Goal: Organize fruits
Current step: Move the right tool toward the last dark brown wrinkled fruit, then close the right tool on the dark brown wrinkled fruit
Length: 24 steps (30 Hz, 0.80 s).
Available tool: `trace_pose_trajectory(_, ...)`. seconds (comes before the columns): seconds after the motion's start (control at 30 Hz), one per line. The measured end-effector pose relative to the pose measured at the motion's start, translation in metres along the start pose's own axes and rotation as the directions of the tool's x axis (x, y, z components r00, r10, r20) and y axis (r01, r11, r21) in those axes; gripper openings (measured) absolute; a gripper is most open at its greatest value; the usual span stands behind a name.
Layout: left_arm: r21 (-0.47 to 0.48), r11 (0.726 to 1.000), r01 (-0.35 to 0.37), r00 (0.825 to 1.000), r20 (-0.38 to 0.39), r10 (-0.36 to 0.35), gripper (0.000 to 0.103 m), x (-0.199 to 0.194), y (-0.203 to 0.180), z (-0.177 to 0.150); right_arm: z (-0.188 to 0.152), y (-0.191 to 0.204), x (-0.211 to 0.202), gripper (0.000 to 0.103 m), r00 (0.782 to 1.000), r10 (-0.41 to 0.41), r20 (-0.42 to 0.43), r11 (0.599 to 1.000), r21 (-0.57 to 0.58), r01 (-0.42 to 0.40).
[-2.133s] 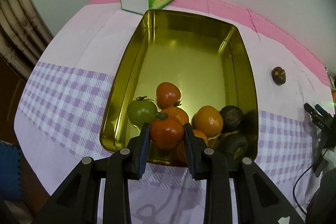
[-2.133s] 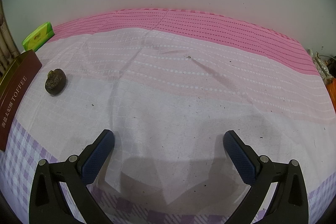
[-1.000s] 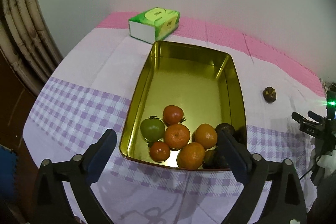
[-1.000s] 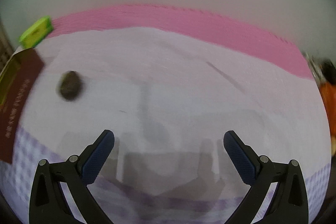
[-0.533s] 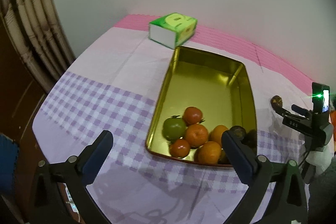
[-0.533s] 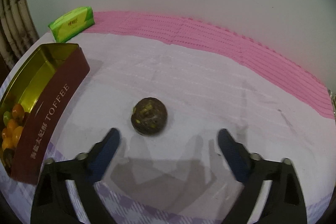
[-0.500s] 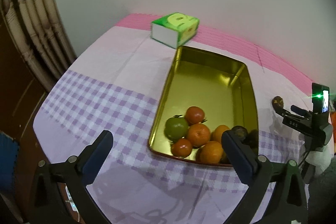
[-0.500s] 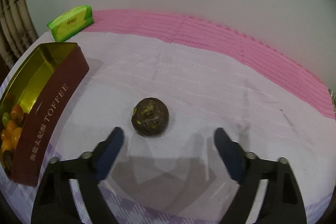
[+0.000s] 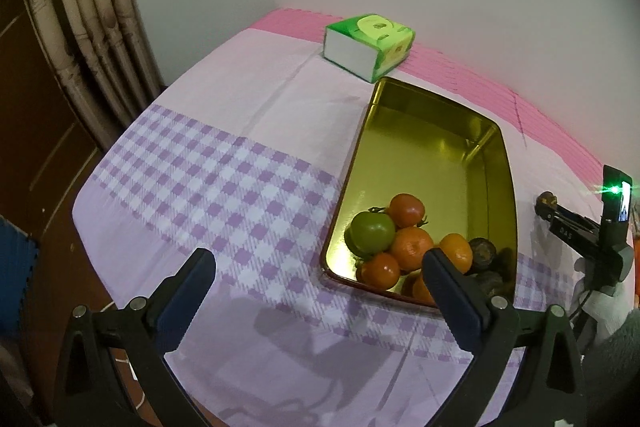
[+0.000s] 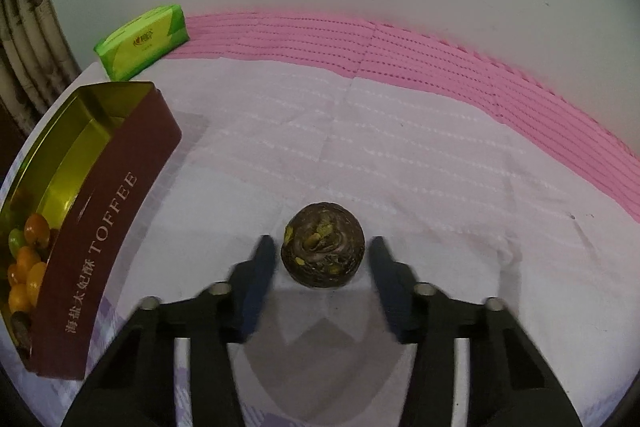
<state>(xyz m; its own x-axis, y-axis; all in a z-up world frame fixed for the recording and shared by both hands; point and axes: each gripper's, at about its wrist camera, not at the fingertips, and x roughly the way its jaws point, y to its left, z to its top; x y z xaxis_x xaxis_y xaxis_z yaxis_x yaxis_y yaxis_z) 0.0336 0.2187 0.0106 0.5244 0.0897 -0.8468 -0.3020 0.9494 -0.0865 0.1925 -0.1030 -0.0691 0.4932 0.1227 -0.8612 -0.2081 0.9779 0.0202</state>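
A gold tin (image 9: 432, 151) marked TOFFEE on its brown side (image 10: 108, 227) holds a green tomato (image 9: 370, 233), red tomatoes, oranges and dark fruits at its near end. One dark brown round fruit (image 10: 323, 251) lies on the cloth right of the tin. My right gripper (image 10: 322, 259) straddles it, fingers (image 10: 262, 267) blurred and narrowed, a small gap on each side. It shows at the right edge of the left wrist view (image 9: 560, 217). My left gripper (image 9: 318, 291) is open and empty, held above the checked cloth in front of the tin.
A green tissue box (image 9: 370, 45) lies behind the tin near the wall, also in the right wrist view (image 10: 142, 41). A curtain (image 9: 88, 27) hangs at the left past the table edge. The pink and white cloth (image 10: 440, 155) stretches right of the fruit.
My left gripper let go of a red tomato into the tin, opened and drew back to the left. My right gripper swung to the dark fruit and its fingers have narrowed around it.
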Motion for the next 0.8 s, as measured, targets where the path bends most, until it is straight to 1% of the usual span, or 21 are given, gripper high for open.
trace_pose_trajectory(0.23, -0.007, 1.000, 0.000, 1.000, -0.003, 0.000, 0.102, -0.002, 0.004, -0.002, -0.002, 0.004, -0.010, 0.041, 1.000, -0.004, 0.007, 1.000, -0.007, 0.004)
trace_pose_trajectory(0.4, -0.005, 1.000, -0.001, 1.000, 0.001, 0.001, 0.102, -0.004, 0.004, -0.003, 0.001, 0.016, -0.030, 0.041, 0.999, 0.022, 0.037, 0.999, -0.029, -0.021)
trace_pose_trajectory(0.63, -0.016, 1.000, 0.002, 1.000, 0.003, -0.002, 0.102, -0.008, 0.006, -0.003, 0.007, 0.052, -0.069, 0.041, 0.989, 0.120, 0.088, 0.990, -0.087, -0.112)
trace_pose_trajectory(0.8, -0.030, 0.999, -0.009, 1.000, 0.008, 0.010, 0.102, -0.011, 0.009, -0.003, 0.008, 0.095, -0.091, 0.041, 0.972, 0.217, 0.095, 0.966, -0.167, -0.199)
